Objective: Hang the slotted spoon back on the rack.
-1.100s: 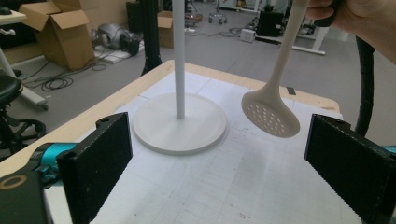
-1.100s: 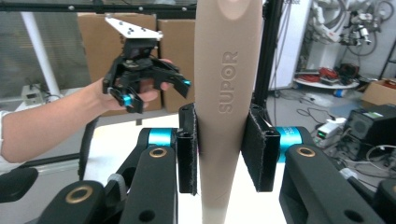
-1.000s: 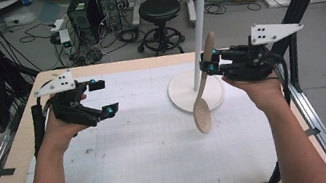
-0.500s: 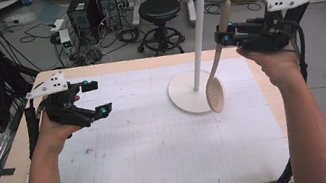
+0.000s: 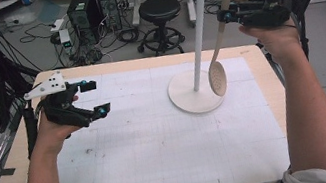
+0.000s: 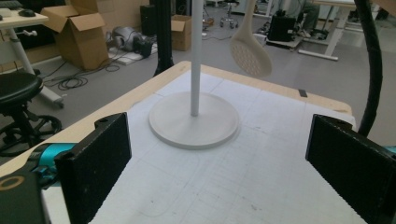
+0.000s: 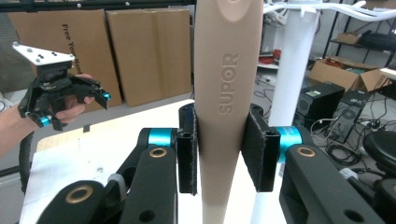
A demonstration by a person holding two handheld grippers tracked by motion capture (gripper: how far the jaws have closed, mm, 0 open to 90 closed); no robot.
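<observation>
Hanging from the right gripper (image 5: 227, 13) at about one o'clock over the worktop (image 5: 170, 146), a beige slotted spoon (image 5: 218, 77) points bowl-down, clear of the surface and just beside the white pole of the hook stand (image 5: 200, 39). In the right gripper view the jaws are clenched flat on both sides of the handle, a little below its top end, where the word SUPOR is moulded in. I'd judge the spoon light and stiff, likely smooth plastic, so it could swing or slide in a loose pinch; the broad, flat upper handle looks the best place to hold, since the pads get full contact there, while the perforated bowl is a poor one. The left gripper (image 5: 93, 97) hovers at nine o'clock with its jaws released and wide apart, holding nothing; its own view looks across the gridded mat towards the stand's round base at about twelve o'clock. For room, the middle and near side of the worktop, from four round to eight o'clock, lie bare, so there is plenty of space to swing low. The tight spot is up high at twelve to one o'clock: the ring of hooks at the stand's top sits close to the handle end, and the pole could catch the dangling bowl.
</observation>
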